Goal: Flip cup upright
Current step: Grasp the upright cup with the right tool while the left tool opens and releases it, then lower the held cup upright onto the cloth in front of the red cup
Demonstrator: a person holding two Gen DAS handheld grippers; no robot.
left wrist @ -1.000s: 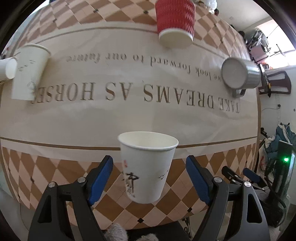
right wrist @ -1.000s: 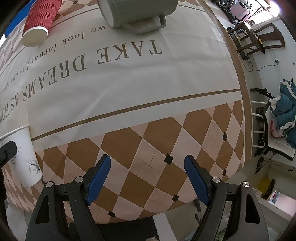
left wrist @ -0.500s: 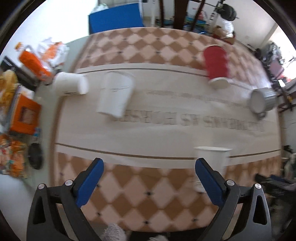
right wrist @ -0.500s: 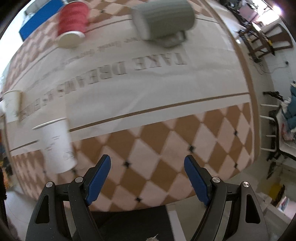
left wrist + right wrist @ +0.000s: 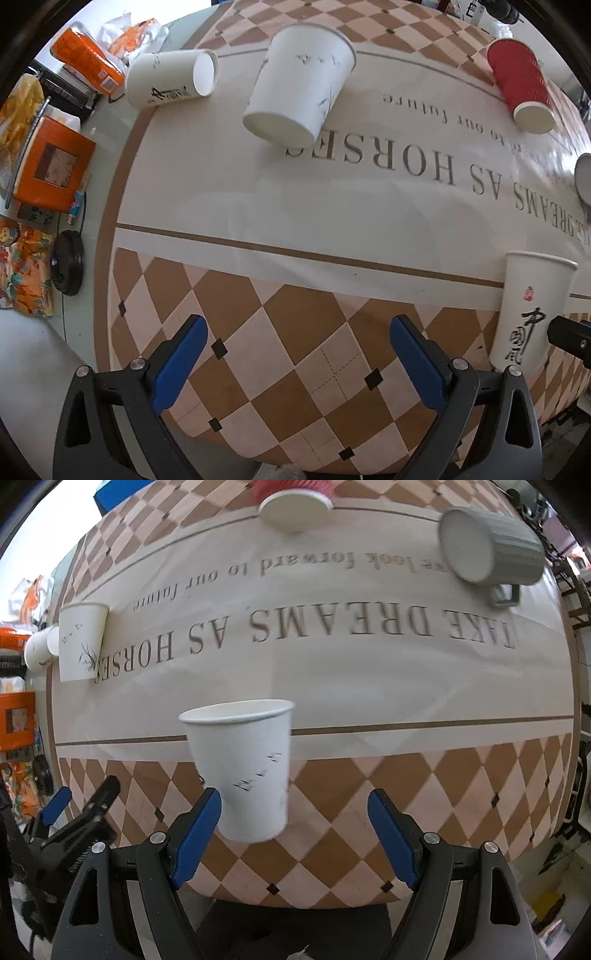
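A white paper cup (image 5: 251,771) stands upright near the table's front edge; it also shows at the right of the left wrist view (image 5: 528,310). My right gripper (image 5: 295,830) is open, with the cup just ahead of its left finger. My left gripper (image 5: 295,362) is open and empty over the checkered cloth. Another white paper cup (image 5: 299,96) stands upside down; it also shows in the right wrist view (image 5: 81,646). A third white cup (image 5: 170,79) lies on its side. A red ribbed cup (image 5: 521,85) and a grey mug (image 5: 487,546) are also not upright.
Orange boxes (image 5: 51,166), snack packets (image 5: 22,273) and a black lid (image 5: 66,266) sit off the table's left end. Chairs (image 5: 576,594) and clutter stand beyond the right end. The printed tablecloth (image 5: 332,221) covers the table.
My left gripper has drawn back from the upright cup and swung left, so the cup now sits at its far right. My right gripper has swung left to face the cup.
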